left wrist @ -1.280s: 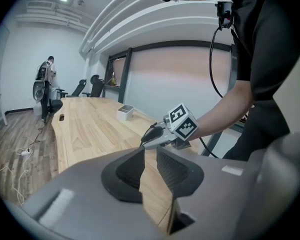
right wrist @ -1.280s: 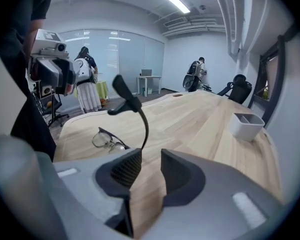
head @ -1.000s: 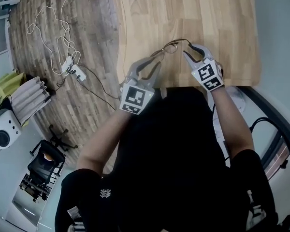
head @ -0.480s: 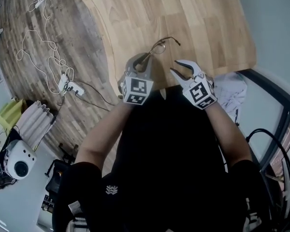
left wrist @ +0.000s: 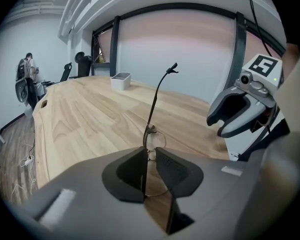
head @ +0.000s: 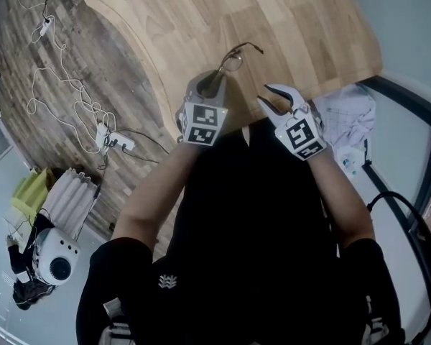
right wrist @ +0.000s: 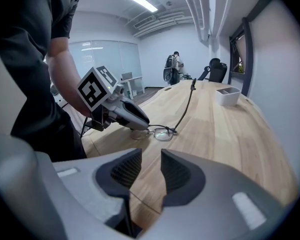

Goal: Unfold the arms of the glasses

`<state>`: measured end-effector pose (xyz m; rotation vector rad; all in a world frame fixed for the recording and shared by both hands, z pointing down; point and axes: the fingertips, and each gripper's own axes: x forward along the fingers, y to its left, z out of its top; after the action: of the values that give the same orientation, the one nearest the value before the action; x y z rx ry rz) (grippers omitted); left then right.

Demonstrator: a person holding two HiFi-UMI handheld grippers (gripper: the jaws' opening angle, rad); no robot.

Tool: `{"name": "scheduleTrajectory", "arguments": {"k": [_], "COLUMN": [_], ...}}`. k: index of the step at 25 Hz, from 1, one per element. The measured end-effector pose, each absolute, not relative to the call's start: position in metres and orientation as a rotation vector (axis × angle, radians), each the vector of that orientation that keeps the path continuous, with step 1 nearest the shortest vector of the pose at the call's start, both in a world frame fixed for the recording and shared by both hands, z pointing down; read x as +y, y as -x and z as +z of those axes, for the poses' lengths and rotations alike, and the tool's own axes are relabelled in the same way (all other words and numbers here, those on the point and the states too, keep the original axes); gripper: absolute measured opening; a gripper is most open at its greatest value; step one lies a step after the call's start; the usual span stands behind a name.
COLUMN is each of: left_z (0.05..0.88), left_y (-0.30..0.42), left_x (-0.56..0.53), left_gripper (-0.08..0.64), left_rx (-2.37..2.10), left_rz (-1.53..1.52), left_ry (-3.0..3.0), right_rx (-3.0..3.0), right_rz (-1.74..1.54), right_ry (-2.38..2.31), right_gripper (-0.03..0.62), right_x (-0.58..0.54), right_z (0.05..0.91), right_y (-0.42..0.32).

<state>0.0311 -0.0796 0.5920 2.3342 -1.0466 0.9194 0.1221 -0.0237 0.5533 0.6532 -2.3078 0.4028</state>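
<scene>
Pinching glasses [head: 233, 57] by near end of frame with left gripper [head: 214, 77], jaws pressed onto thin wire rim, with one lens poking out beyond the tips. Holding them low over table [head: 294, 27], lens close to or touching the wood; cannot tell which. Noting one arm [left wrist: 157, 96] already swung out from the frame, long and thin, rising away with dark tip at far end. Cannot make out second arm: possibly tucked inside or behind the pinch. Right gripper [head: 266, 98] off to the right of glasses, well apart, jaws spread, with nothing between them but bare wood beyond. Judged step: first arm open, second arm not yet confirmed open; roughly halfway, going by the layout alone. Next move likely calls for bringing right gripper across to glasses, finding free end of the folded arm near its hinge, catching it lightly, then swinging it outward about the hinge against a steady left pinch. May first need a regrip further along the frame, given left jaws probably covering that arm. Needs gentle force on account of light, springy wire, prone to twisting or slipping out of a narrow pinch. Worth minding the open arm too, easily knocked by incoming jaws from the right of glasses.
</scene>
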Motion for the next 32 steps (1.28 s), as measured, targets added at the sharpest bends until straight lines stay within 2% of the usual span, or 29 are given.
{"name": "scheduleTrajectory", "arguments": {"k": [13, 15, 19, 27, 32], "left_z": [0.599, 0.601, 0.593, 0.558, 0.559], "left_y": [-0.032, -0.036, -0.039, -0.038, -0.034], "left_x": [-0.091, -0.089, -0.089, -0.081, -0.069], "left_gripper": [0.073, 0.037, 0.032, 0.032, 0.032], "left_rx": [-1.004, -0.981, -0.976, -1.006, -0.999], "left_rz": [0.919, 0.922, 0.878, 0.727, 0.685], "left_ry": [-2.337, -2.34, -2.386, -2.534, -2.553], "right_rx": [-2.3, -2.301, -2.314, -2.456, -2.446], "right_rz": [0.423, 0.424, 0.438, 0.699, 0.821], "right_ry": [-0.681, -0.681, -0.693, -0.881, -0.925], "right_gripper": [0.112, 0.112, 0.112, 0.112, 0.112], "right_x": [-0.019, -0.02, -0.03, -0.076, -0.098], "right_z": [0.555, 0.555, 0.552, 0.515, 0.522], "right_y": [-0.119, -0.121, -0.121, -0.109, -0.1]}}
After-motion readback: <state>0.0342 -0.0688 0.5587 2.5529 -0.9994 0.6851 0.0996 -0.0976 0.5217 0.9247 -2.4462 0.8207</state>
